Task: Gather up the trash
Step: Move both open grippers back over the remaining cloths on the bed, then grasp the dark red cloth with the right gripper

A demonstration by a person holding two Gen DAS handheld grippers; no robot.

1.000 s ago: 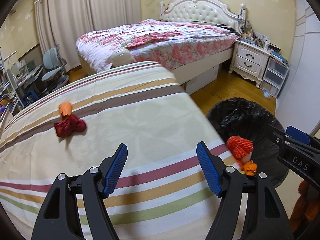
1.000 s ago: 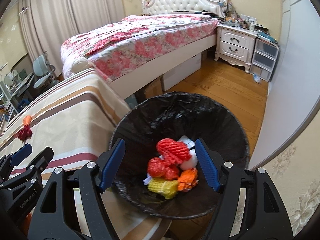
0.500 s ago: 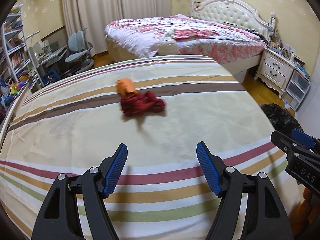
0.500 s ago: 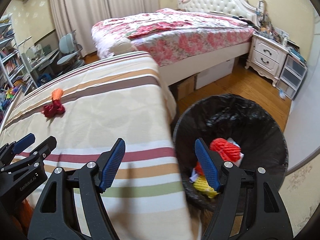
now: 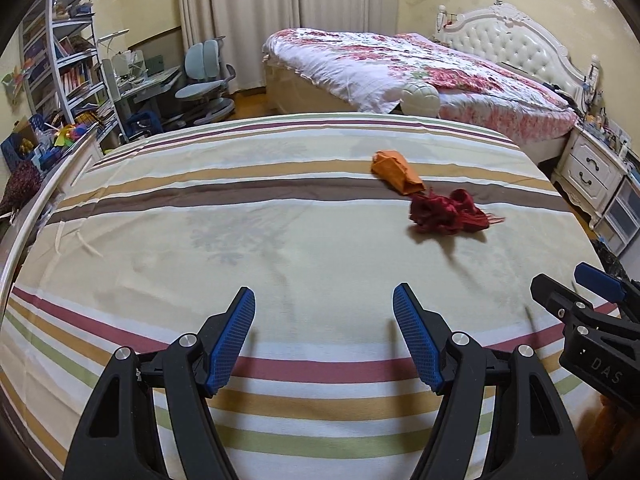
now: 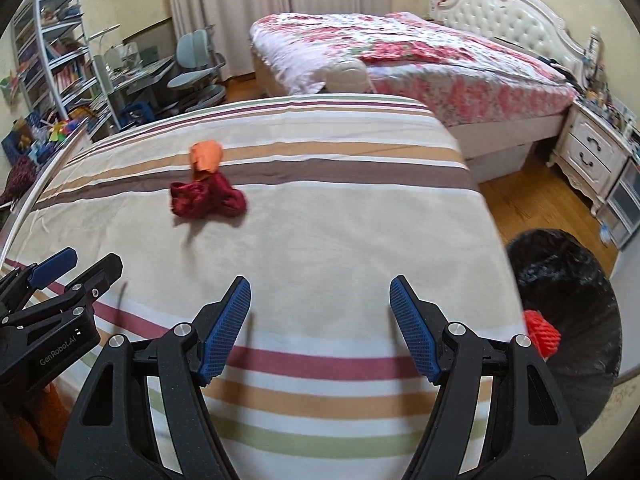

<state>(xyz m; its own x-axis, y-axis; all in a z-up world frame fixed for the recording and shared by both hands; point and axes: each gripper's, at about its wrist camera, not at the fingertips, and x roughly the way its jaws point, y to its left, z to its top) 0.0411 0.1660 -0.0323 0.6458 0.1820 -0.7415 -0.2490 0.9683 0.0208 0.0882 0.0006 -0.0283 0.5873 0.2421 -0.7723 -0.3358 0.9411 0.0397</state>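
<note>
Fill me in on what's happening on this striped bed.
A person is clearing trash with two hand-held grippers. Both the left gripper and the right gripper are open and empty, over the striped bed. An orange scrap and a dark red scrap lie touching on it. The black-lined bin beside the bed holds a red piece.

Orange scrap [image 5: 396,171] touches — perhaps overlaps — dark-red wad [image 5: 448,212] on striped bedspread [image 5: 240,240].
</note>
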